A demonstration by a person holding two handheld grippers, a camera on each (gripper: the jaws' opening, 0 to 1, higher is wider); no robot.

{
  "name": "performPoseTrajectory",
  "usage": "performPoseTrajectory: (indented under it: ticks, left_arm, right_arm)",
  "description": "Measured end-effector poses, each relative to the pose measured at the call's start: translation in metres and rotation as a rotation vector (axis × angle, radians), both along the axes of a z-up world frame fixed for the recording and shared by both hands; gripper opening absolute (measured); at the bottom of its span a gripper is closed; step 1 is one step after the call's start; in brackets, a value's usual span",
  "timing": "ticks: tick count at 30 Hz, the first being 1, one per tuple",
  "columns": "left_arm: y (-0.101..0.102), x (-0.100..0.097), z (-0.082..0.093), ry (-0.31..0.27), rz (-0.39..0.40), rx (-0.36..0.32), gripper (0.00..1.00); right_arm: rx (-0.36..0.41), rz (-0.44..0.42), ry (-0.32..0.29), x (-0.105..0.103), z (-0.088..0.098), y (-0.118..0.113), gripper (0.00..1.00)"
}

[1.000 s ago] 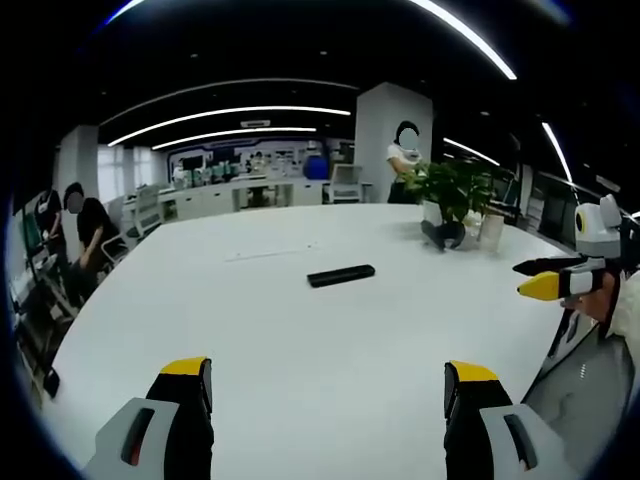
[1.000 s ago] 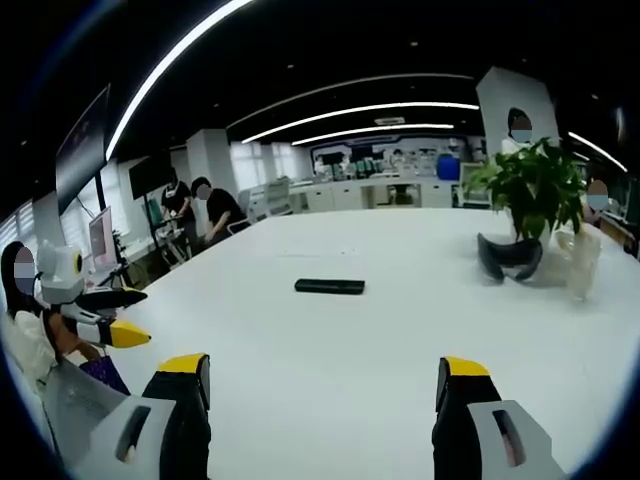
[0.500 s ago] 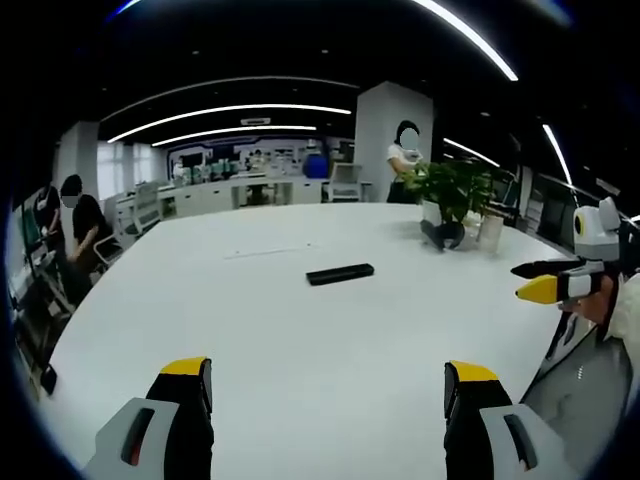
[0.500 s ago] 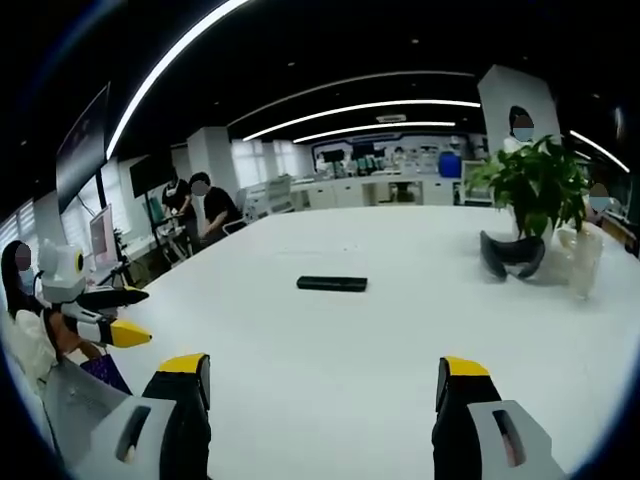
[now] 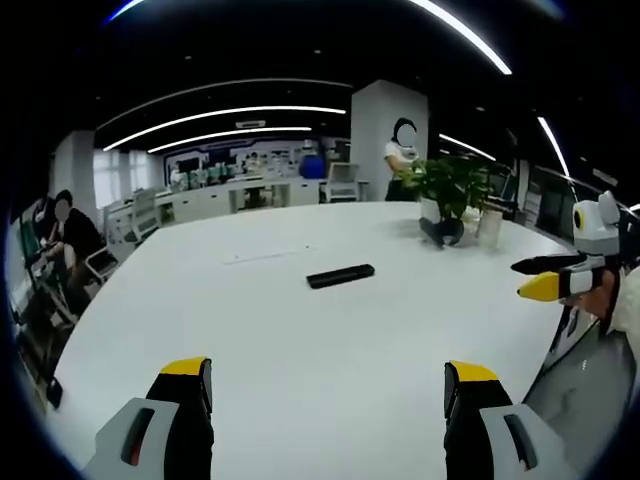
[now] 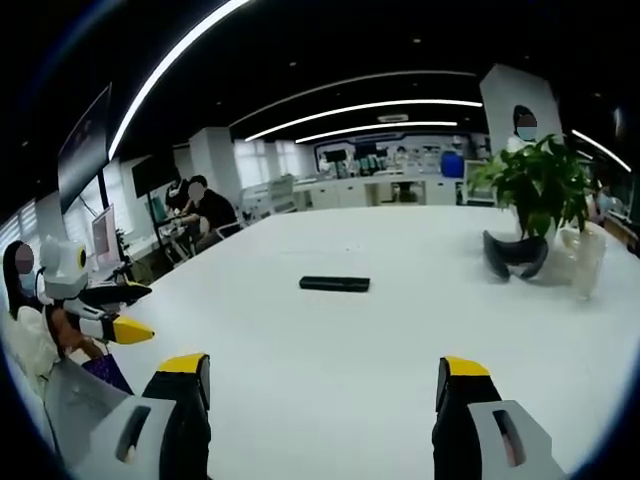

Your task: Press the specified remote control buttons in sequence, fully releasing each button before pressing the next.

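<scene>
1. Left gripper (image 5: 328, 385) hangs low over the near part of the big white table (image 5: 300, 340), jaws spread wide apart with nothing between them. Yellow tips, grey bodies, both jaws rising from the bottom of the left gripper view.

2. Right gripper (image 6: 325, 385) is pretty much the same deal in its own view: jaws far apart, holding nothing, above bare tabletop (image 6: 400, 330).

3. Black remote control (image 5: 340, 275) lies flat near the middle of the table, well ahead of both grippers and touching neither. In the right gripper view the remote (image 6: 334, 284) sits lengthwise across the picture, roughly centred between the two jaws but far beyond them.

4. Each gripper pops up in the other's view too: the right one (image 5: 548, 280) comes in from the right edge of the left gripper view, yellow tip pointing toward the table, and the left one (image 6: 120, 320) shows at the left edge of the right gripper view. How their jaws stand can't really be read from those side-on looks.

5. Past the remote there's a potted plant (image 6: 535, 185) with a dark curved thing (image 6: 515, 255) at its base, and a pale container (image 6: 583, 262) just beside it.

6. Background is an open office: long ceiling light strips, a white pillar (image 5: 388, 140) with a person standing by it, people seated off to the left (image 6: 205, 210).
</scene>
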State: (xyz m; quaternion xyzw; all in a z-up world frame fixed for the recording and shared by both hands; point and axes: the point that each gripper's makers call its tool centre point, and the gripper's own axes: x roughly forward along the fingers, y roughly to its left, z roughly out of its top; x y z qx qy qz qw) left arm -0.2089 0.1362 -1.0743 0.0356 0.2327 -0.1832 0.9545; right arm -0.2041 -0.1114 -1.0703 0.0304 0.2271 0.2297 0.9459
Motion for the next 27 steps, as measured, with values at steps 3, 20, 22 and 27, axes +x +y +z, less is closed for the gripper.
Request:
performPoseTrajectory:
  ticks: [3,20,22,27]
  left_arm:
    - [-0.001,0.001,0.0,0.001,-0.005,0.007,0.99]
    - [-0.015,0.037,0.012,-0.003,-0.092,0.055,0.94]
    - [-0.018,0.044,0.013,-0.005,-0.111,0.066,0.93]
    - [-0.024,0.058,0.015,-0.003,-0.149,0.082,0.9]
  right_arm:
    - [0.002,0.0,0.001,0.0,0.0,0.0,0.93]
    - [0.045,0.02,0.035,-0.002,-0.001,0.0,0.67]
    - [0.052,0.031,0.046,-0.003,-0.002,0.002,0.62]
    - [0.058,0.044,0.073,-0.005,-0.005,0.004,0.51]
